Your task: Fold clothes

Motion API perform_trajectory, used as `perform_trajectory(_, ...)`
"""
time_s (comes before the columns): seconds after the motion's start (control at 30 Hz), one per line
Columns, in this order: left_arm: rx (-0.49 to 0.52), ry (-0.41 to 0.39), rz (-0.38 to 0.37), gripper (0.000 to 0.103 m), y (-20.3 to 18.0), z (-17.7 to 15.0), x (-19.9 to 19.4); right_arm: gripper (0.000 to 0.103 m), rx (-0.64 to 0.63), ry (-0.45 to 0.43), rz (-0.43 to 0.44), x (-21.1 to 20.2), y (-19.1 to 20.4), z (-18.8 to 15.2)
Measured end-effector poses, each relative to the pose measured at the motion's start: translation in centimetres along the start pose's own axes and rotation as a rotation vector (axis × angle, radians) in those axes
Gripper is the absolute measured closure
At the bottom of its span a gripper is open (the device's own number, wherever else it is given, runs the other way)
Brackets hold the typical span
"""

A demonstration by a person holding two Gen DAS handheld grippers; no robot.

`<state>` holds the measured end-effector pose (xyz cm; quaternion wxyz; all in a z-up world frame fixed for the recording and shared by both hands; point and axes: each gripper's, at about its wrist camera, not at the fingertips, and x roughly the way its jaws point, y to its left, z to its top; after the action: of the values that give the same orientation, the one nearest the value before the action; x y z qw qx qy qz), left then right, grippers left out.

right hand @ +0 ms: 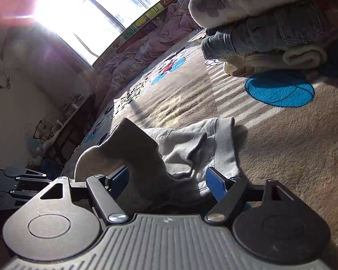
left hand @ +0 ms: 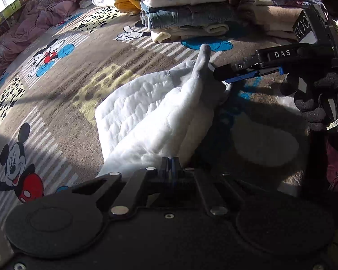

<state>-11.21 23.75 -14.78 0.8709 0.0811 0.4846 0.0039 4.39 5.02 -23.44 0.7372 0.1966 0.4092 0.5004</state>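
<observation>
A white quilted garment [left hand: 146, 112] lies on the Mickey Mouse carpet [left hand: 63, 94]. My left gripper [left hand: 170, 164] is shut on its near edge, the blue pads pressed together on the cloth. My right gripper [left hand: 216, 75] comes in from the right, and its tips touch the garment's far raised corner. In the right wrist view the right gripper [right hand: 166, 180] stands open, its blue pads [right hand: 215, 185] wide apart on either side of the bunched grey-white cloth [right hand: 180, 148]. The left gripper [right hand: 18, 184] shows at the left edge.
A stack of folded clothes [left hand: 187, 11] stands at the far side of the carpet; it also shows in the right wrist view [right hand: 263, 29]. A pink duvet [left hand: 33, 22] lies along the window side at left. A gloved hand [left hand: 313, 99] holds the right gripper.
</observation>
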Motion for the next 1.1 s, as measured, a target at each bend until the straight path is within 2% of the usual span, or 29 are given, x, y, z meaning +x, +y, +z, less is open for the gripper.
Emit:
perform_trajectory(0.1, 0.041, 0.003, -0.030, 0.103, -2.0, -1.6, -0.8, 0.025, 0.078, -0.013, 0.047, -0.3, -0.2, 0.1)
perform_trajectory(0.23, 0.143, 0.039, -0.087, 0.103, -6.1, -4.4, -1.4, 0.022, 0.111, -0.033, 0.048, -0.6, 0.0, 0.3)
perform_trajectory(0.3, 0.197, 0.048, -0.068, 0.103, -7.4, -5.2, -1.7, 0.021, 0.122, -0.040, 0.049, -0.7, 0.2, 0.3)
perform_trajectory(0.37, 0.154, 0.030, -0.031, 0.102, -6.3, -5.0, -2.2, 0.021, 0.120, -0.049, 0.046, -0.8, 0.5, 0.1)
perform_trajectory(0.4, 0.122, 0.024, -0.022, 0.097, -5.5, -4.7, -2.4, 0.021, 0.109, -0.058, 0.039, -0.9, 0.8, 0.0)
perform_trajectory(0.43, 0.089, -0.003, 0.030, 0.079, -4.1, -4.3, -2.8, 0.021, 0.092, -0.063, 0.029, -0.9, 1.1, 0.0)
perform_trajectory(0.47, 0.057, -0.024, 0.081, 0.049, -2.8, -4.0, -3.0, 0.021, 0.074, -0.066, 0.021, -0.8, 1.5, -0.1)
perform_trajectory(0.5, 0.017, -0.040, 0.110, 0.042, -1.4, -3.8, -3.1, 0.021, 0.060, -0.070, 0.017, -0.8, 1.7, -0.2)
perform_trajectory(0.6, -0.121, -0.059, 0.190, 0.042, 2.9, -3.4, -2.9, 0.021, 0.031, -0.077, 0.011, -0.5, 2.4, -0.4)
perform_trajectory(0.7, -0.205, -0.076, 0.216, 0.043, 6.4, -2.8, -1.7, 0.021, -0.051, -0.077, -0.021, 0.2, 3.5, -0.5)
perform_trajectory(0.8, -0.277, -0.086, 0.178, 0.043, 9.1, -2.0, 0.0, 0.021, -0.158, -0.084, -0.058, 1.0, 5.1, -0.6)
perform_trajectory(1.1, -0.308, -0.045, 0.093, 0.043, 11.0, 0.2, 4.5, 0.022, -0.430, -0.025, -0.168, 4.9, 8.8, -1.9)
